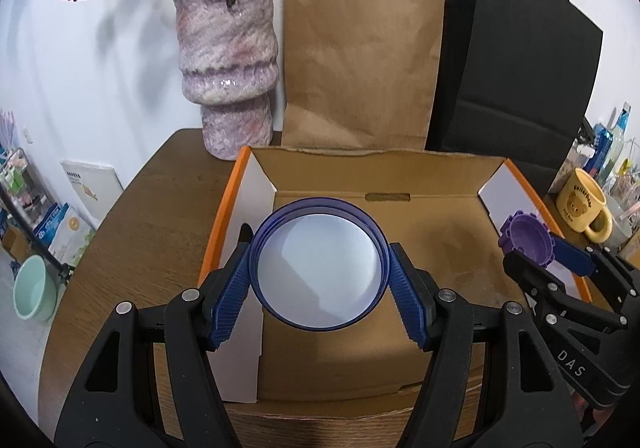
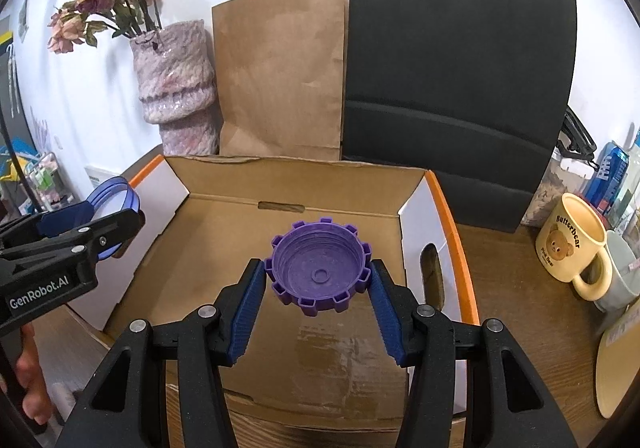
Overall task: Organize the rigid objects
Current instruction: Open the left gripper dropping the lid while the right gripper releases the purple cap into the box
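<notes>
My left gripper (image 1: 319, 262) is shut on a clear blue round dish (image 1: 318, 264) and holds it above the left half of an open cardboard box (image 1: 400, 184). My right gripper (image 2: 319, 272) is shut on a purple toothed cap (image 2: 320, 272) and holds it above the box's floor (image 2: 224, 248). In the left wrist view the right gripper (image 1: 532, 248) with the purple cap (image 1: 526, 238) is over the box's right wall. In the right wrist view the left gripper (image 2: 116, 208) with the blue dish (image 2: 114, 192) is at the left, over the box's left wall.
The box stands on a round wooden table (image 1: 160, 208). Behind it are a pink-purple vase (image 1: 228, 68) of dried flowers, a brown paper bag (image 1: 356, 60) and a black paper bag (image 1: 516, 68). A yellow bear mug (image 2: 572, 248) stands to the right.
</notes>
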### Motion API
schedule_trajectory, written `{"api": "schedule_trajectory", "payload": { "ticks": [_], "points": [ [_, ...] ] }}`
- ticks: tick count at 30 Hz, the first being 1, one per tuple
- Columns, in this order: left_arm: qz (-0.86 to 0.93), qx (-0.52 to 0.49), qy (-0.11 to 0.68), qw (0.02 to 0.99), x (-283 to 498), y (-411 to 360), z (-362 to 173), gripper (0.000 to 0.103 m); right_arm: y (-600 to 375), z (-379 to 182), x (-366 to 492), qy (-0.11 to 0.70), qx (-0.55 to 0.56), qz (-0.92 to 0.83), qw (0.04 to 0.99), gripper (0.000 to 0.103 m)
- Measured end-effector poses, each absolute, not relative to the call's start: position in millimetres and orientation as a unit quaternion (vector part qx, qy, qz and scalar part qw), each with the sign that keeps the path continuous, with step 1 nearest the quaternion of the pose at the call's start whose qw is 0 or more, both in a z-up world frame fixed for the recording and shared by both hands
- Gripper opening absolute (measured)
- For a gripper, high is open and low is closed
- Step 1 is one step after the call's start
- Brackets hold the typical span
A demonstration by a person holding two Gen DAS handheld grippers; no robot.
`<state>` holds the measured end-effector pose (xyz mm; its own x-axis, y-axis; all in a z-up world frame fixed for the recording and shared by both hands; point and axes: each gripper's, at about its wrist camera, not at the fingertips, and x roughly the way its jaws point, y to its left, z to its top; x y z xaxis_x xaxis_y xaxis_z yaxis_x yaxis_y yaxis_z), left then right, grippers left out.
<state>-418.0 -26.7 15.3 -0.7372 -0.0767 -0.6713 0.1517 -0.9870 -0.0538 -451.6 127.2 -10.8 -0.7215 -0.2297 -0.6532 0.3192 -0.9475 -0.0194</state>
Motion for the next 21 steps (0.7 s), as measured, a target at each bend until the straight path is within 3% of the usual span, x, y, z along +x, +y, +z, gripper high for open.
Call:
{"api": "schedule_trajectory", "payload": {
  "ticks": [8, 9, 10, 11, 12, 13, 21],
  "points": [
    [-0.929, 0.363, 0.046, 0.062, -418.1, -23.0, 9.9, 0.063, 127.9, -15.1, -453.2, 0.073, 0.349, -0.924, 0.141, 0.058],
    [-0.929, 0.362, 0.046, 0.063, -417.5, -22.7, 10.3, 0.072, 128.5, -15.1, -453.6, 0.073, 0.351, -0.923, 0.139, 0.058],
    [-0.93, 0.359, 0.049, 0.061, -416.7, -22.6, 11.2, 0.09, 129.6, -15.1, -453.9, 0.072, 0.352, -0.923, 0.136, 0.062],
    [-0.931, 0.355, 0.052, 0.06, -415.8, -23.1, 12.3, 0.1, 130.8, -14.9, -453.9, 0.07, 0.352, -0.924, 0.132, 0.079],
    [-0.934, 0.349, 0.056, 0.059, -414.5, -23.8, 14.2, 0.103, 132.6, -14.4, -454.0, 0.068, 0.352, -0.924, 0.129, 0.089],
    [-0.936, 0.341, 0.059, 0.06, -412.4, -24.6, 16.8, 0.103, 134.3, -13.8, -453.8, 0.067, 0.352, -0.925, 0.127, 0.097],
    [-0.939, 0.332, 0.063, 0.068, -409.1, -26.1, 21.9, 0.103, 136.3, -9.5, -451.9, 0.069, 0.351, -0.926, 0.122, 0.097]
  ]
}}
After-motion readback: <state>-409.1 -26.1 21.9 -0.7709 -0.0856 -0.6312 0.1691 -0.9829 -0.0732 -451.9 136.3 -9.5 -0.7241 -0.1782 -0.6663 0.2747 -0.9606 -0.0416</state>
